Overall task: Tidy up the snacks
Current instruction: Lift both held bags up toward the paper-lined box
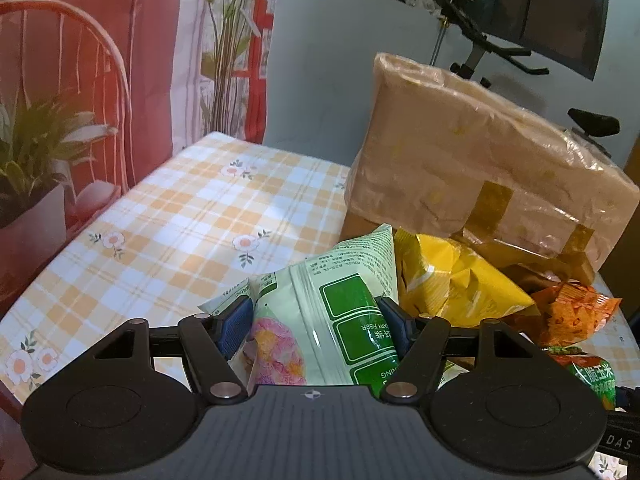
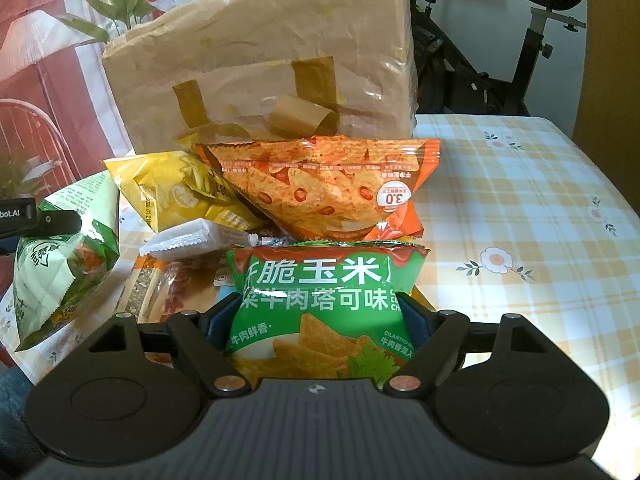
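Observation:
My left gripper [image 1: 316, 320] is shut on a pale green snack bag [image 1: 320, 300], its blue pads [image 1: 236, 324] pressing both sides. In the right wrist view that bag [image 2: 60, 272] hangs tilted at the left edge. My right gripper [image 2: 320, 320] is shut on a bright green corn chip bag [image 2: 328, 292], which shows at the lower right of the left wrist view [image 1: 588, 376]. Between the two lie a yellow bag [image 2: 180, 192] [image 1: 452, 280] and an orange chip bag [image 2: 320, 184] [image 1: 576, 316]. A small white sachet [image 2: 188, 240] and a brown packet [image 2: 160, 288] lie lower in the heap.
A tall brown paper bag wrapped in plastic [image 2: 260, 60] [image 1: 480, 160] stands right behind the snacks. The table wears a yellow checked cloth [image 1: 180, 220] [image 2: 540, 240]. An exercise bike [image 2: 540, 40] stands beyond the table. A potted plant [image 1: 36, 152] is off the left edge.

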Available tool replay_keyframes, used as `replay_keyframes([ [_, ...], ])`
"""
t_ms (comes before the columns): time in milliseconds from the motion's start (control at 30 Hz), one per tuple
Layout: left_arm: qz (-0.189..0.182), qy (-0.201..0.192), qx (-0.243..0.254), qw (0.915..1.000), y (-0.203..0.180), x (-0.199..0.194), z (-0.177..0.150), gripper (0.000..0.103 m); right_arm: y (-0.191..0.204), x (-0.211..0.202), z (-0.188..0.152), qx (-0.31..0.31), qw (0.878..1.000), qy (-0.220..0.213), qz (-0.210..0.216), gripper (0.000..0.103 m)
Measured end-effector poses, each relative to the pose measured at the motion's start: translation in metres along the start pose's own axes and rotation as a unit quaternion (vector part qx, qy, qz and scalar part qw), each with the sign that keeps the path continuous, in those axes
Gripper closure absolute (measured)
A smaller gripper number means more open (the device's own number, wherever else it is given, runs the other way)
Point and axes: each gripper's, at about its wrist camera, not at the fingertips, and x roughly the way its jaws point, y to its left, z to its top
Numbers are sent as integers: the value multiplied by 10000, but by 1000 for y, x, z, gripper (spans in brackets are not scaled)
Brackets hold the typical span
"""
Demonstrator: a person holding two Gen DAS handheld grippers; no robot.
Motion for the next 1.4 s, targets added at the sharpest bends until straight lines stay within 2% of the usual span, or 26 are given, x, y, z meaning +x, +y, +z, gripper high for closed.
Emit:
replay_keyframes([
  [300, -10, -95, 16, 10000, -2, -6, 0, 32, 4, -8, -1, -25, 9999, -100, 11, 21],
  [600, 16, -27, 8, 10000, 0, -10, -3, 32, 3, -10, -1, 32, 10000, -46, -6, 21],
  [867, -22, -156, -45, 9999, -2, -21, -2, 32, 3, -20, -1, 13, 9999, -145, 0, 21],
  [1133, -71, -363, -63, 9993, -5, -37, -3, 32, 8, -40, -1, -60, 9992, -393, 8, 21],
  [1400, -173, -856, 67, 9962, -8, -60, 13, 32, 16, -70, 16, -219, 9951, -967, -7, 21],
])
